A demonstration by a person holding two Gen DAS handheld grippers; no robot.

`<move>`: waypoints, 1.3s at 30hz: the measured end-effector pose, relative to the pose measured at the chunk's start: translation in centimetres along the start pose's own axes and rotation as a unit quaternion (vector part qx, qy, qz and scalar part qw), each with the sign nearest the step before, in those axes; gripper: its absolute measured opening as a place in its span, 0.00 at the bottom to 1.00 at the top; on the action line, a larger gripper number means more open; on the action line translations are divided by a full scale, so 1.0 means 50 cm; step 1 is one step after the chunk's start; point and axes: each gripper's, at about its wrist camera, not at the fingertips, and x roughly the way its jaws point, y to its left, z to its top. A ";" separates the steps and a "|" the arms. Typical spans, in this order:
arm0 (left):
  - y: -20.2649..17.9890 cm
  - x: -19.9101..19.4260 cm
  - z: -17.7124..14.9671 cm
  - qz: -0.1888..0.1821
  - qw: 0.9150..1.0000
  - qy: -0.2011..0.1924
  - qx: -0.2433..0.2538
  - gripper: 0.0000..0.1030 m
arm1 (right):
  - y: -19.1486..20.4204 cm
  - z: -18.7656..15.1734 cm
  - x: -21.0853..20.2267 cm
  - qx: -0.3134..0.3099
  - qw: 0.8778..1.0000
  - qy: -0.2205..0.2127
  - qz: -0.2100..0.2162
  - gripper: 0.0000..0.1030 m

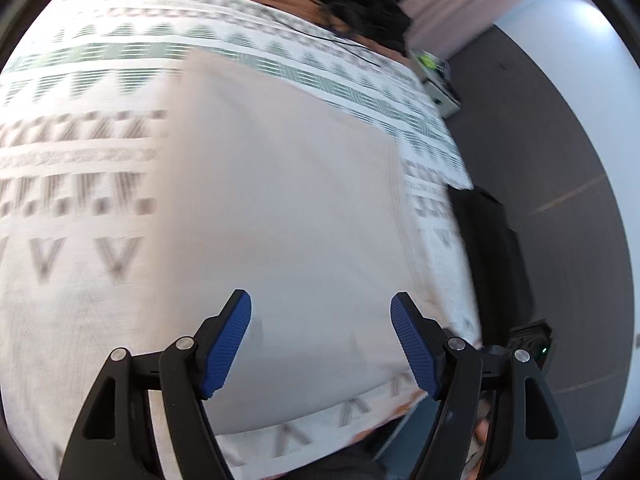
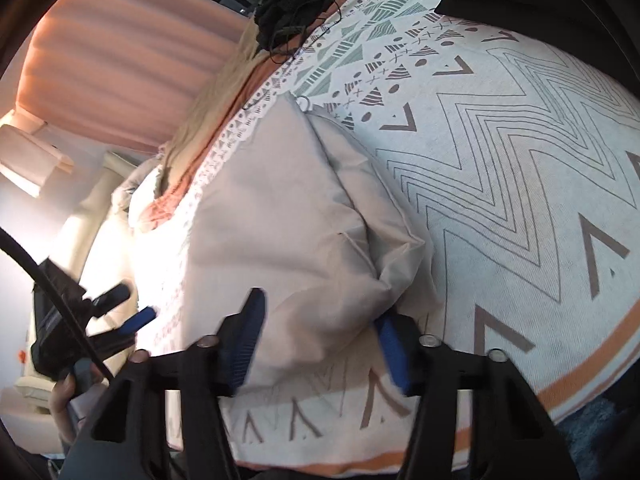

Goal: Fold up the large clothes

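Blue-padded claws hung over a beige garment on a patterned bedspread.

Left gripper [image 1: 320, 344] stood with its jaws wide apart and nothing between them, the flat beige garment [image 1: 288, 208] spread just beyond and beneath its fingertips, blurred in that view. Right gripper [image 2: 320, 344] had its jaws partly drawn in around a bunched lower corner of the same garment [image 2: 288, 216]; cloth lay between the pads, and its right pad [image 2: 394, 350] touched the fold, though whether both pads pressed on it could not be told. The patterned bedspread [image 2: 520, 184] stretched ahead and to the right of that claw. To its left, a hand [image 2: 64, 404] held the other gripper. No container showed in either view.
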 end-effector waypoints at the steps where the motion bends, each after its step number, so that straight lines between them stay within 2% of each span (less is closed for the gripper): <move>1: 0.021 -0.009 -0.005 0.010 1.000 -0.003 -0.006 0.71 | 0.000 0.001 0.008 0.000 1.000 0.001 -0.005 0.36; 3: 0.054 -0.021 -0.017 0.024 1.000 -0.005 -0.016 0.71 | 0.001 0.003 0.019 0.002 1.000 0.004 -0.010 0.17; 6: 0.098 -0.027 -0.041 0.031 0.999 -0.006 -0.029 0.71 | 0.003 0.006 0.019 0.002 1.000 -0.010 -0.009 0.08; 8: 0.116 -0.023 -0.054 0.034 0.999 -0.002 -0.032 0.67 | -0.002 0.007 0.015 0.004 1.000 -0.022 -0.010 0.07; 9: 0.120 -0.017 -0.060 0.033 0.999 0.002 -0.034 0.61 | -0.006 0.007 0.012 0.004 1.000 -0.026 -0.012 0.06; 12: 0.128 0.005 -0.077 0.029 0.999 0.018 -0.037 0.53 | -0.024 -0.001 0.012 0.013 0.999 -0.023 -0.021 0.06; 16: 0.123 0.036 -0.094 0.042 0.998 0.031 -0.029 0.52 | -0.038 -0.026 0.006 0.023 0.999 -0.017 -0.019 0.06; 20: 0.119 0.048 -0.099 0.057 0.998 0.028 -0.022 0.52 | -0.042 -0.018 -0.013 0.024 1.000 0.004 0.016 0.08; 22: 0.119 0.054 -0.097 0.059 0.998 0.026 -0.022 0.53 | -0.043 -0.012 -0.025 0.021 1.000 0.010 0.017 0.12; 23: 0.119 0.058 -0.094 0.060 0.998 0.025 -0.023 0.53 | -0.042 -0.009 -0.035 0.015 1.000 0.006 0.004 0.19; 25: 0.122 0.061 -0.092 0.060 0.998 0.024 -0.025 0.53 | -0.050 -0.002 -0.056 0.004 1.000 -0.007 -0.016 0.43; 26: 0.122 0.065 -0.090 0.060 0.998 0.024 -0.025 0.53 | -0.051 0.002 -0.065 0.002 1.000 -0.013 -0.017 0.71; 27: 0.121 0.067 -0.087 0.060 0.998 0.023 -0.025 0.53 | -0.054 0.005 -0.069 0.003 1.000 -0.014 -0.012 0.82; 39: 0.132 0.071 -0.085 0.054 0.998 0.018 -0.033 0.53 | -0.060 0.069 -0.003 -0.004 1.000 0.024 -0.015 0.82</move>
